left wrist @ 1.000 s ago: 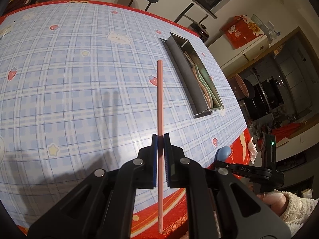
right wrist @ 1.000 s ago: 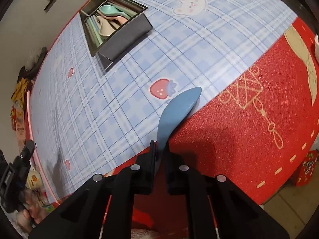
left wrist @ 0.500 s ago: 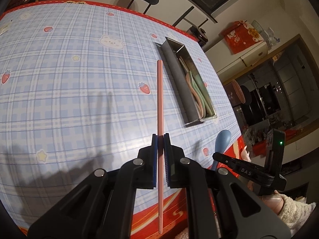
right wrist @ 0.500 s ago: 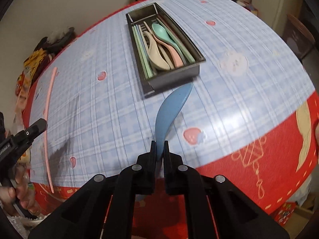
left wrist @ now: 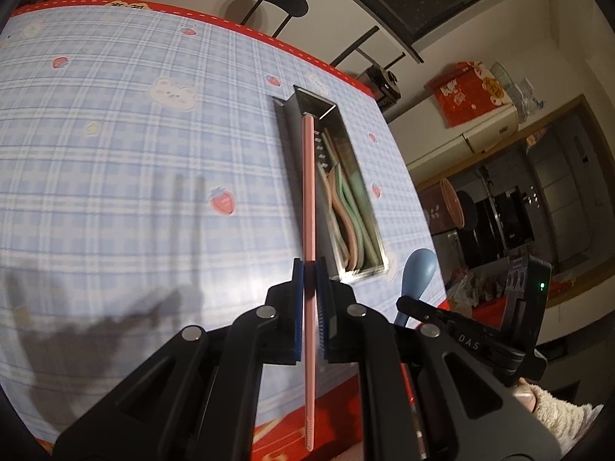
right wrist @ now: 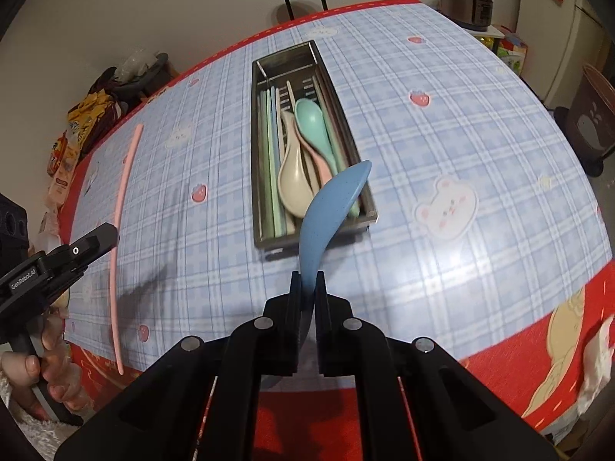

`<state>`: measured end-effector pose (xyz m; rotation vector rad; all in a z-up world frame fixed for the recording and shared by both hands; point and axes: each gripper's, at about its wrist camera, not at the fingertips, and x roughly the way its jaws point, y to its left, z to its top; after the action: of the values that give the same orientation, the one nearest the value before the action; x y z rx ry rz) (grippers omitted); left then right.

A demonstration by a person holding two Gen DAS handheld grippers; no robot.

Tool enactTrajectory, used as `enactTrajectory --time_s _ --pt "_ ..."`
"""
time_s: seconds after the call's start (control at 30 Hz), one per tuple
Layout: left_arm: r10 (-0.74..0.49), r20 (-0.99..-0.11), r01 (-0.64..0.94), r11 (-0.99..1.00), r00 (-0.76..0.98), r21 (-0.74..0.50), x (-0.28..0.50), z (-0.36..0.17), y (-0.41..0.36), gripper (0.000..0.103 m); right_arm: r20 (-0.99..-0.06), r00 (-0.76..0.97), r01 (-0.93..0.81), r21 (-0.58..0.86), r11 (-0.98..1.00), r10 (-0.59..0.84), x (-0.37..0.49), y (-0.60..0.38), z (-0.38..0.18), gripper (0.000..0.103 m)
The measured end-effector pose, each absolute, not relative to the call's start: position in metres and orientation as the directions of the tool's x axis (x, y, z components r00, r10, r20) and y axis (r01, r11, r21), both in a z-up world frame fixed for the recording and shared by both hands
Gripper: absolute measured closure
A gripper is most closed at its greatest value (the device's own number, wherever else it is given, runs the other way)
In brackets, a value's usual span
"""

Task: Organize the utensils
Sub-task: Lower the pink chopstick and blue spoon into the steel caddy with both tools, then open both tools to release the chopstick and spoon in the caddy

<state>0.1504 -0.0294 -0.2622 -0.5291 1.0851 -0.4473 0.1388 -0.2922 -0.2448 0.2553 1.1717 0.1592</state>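
A: Left gripper (left wrist: pixel 309 269) clamps the pink chopstick (left wrist: pixel 308 192); right gripper (right wrist: pixel 306 280) clamps the blue spoon (right wrist: pixel 332 199); both hang over the metal tray (right wrist: pixel 313 239).

B: Risk: the spoon lands on the piled spoons and slides out.

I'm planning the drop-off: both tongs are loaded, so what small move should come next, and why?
Probably lower the right tongs so the blue spoon settles into the metal tray beside the spoons already there. Its bowl already hangs over the tray's near end, while the left tongs hold the pink chopstick off to the side.
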Motion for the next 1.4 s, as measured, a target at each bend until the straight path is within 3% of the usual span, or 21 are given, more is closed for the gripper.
enactTrajectory --time_s 0.47,1.1,1.23,1.3,1.4 --pt "-0.571 -0.694 -0.011 0.769 0.439 -0.639 0.239 -0.277 -0.102 0.093 -0.883 0.393 -0.238 0.171 0.956 0.256 0.225 -0.303 -0.23 0.096" --pt "-0.489 -0.783 -0.053 0.835 0.384 -0.547 0.297 -0.32 -0.141 0.094 -0.926 0.278 -0.386 0.136 0.913 0.256 0.268 -0.287 -0.263 0.096" --pt "-0.491 -0.774 -0.019 0.839 0.401 -0.543 0.299 -0.308 -0.142 0.08 -0.931 0.278 -0.386 0.118 0.915 0.237 0.269 -0.284 -0.265 0.095" --pt "-0.487 -0.768 -0.01 0.842 0.417 -0.539 0.299 -0.3 -0.138 0.079 -0.932 0.281 -0.383 0.111 0.917 0.23 0.268 -0.283 -0.263 0.091" --pt "-0.466 -0.762 0.005 0.854 0.45 -0.52 0.296 -0.286 -0.129 0.073 -0.927 0.301 -0.377 0.1 0.921 0.224 0.268 -0.283 -0.256 0.073"
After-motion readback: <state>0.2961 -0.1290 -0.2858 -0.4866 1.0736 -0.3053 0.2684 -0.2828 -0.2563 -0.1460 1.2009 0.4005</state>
